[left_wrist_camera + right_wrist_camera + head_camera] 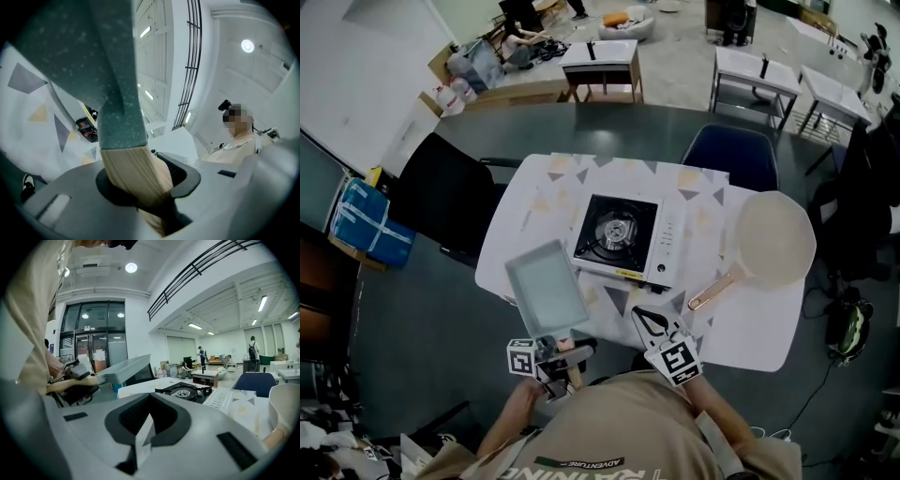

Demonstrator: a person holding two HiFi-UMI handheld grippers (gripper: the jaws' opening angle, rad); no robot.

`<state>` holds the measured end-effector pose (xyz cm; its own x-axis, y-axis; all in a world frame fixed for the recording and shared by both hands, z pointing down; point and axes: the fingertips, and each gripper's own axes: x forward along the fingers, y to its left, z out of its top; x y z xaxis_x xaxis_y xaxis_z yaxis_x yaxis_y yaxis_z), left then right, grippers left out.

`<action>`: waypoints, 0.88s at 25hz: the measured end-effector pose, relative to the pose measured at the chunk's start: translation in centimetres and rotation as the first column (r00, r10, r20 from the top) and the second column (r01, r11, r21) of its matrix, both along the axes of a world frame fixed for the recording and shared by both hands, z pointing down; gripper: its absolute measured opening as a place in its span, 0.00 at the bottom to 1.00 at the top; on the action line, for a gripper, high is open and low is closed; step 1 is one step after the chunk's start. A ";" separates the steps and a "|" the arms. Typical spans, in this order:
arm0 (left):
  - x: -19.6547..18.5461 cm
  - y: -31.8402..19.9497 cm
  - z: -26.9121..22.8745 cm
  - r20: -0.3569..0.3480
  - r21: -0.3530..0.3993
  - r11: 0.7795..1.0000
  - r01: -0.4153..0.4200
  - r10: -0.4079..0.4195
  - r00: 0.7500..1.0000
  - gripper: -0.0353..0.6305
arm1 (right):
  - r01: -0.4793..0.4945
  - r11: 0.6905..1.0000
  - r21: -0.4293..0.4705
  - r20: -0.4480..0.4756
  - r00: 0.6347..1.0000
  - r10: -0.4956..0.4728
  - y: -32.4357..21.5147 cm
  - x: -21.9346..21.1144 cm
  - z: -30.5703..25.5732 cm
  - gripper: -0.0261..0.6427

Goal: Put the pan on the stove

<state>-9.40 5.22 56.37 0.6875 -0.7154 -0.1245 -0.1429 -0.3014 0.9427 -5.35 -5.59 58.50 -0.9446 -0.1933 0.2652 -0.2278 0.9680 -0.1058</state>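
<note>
A grey rectangular pan (546, 286) with a wooden handle (136, 173) hangs over the table's front left corner, left of the portable gas stove (619, 239). My left gripper (565, 354) is shut on that handle, and the pan's speckled underside (93, 56) fills the left gripper view. The right gripper view shows the pan (124, 369) lifted, to the left of the stove (185, 391). My right gripper (649, 319) is near the table's front edge, shut on nothing. A cream round pan (773, 239) with a wooden handle lies right of the stove.
The stove sits mid-table on a white patterned table (750, 328). A blue chair (729, 155) stands behind the table and a black chair (445, 192) at its left. White desks (600, 56) and people are far behind.
</note>
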 end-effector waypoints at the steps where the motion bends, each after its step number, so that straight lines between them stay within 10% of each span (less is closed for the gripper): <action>1: -0.1 -0.4 0.0 -0.002 0.001 1.000 0.006 -0.006 1.000 0.23 | 0.007 1.000 -0.001 0.005 1.000 -0.007 -0.4 -0.2 0.1 0.04; 22: -3.5 -6.3 -0.1 -0.004 -0.007 0.997 -0.080 0.080 0.997 0.23 | -0.081 0.997 -0.009 -0.042 0.996 0.080 -6.0 -2.2 1.6 0.04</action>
<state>-12.88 -1.11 56.24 0.7419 -0.6593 -0.1219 -0.1154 -0.3046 0.9455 -7.57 -11.55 60.14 -0.9143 -0.2652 0.3062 -0.3092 0.9452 -0.1046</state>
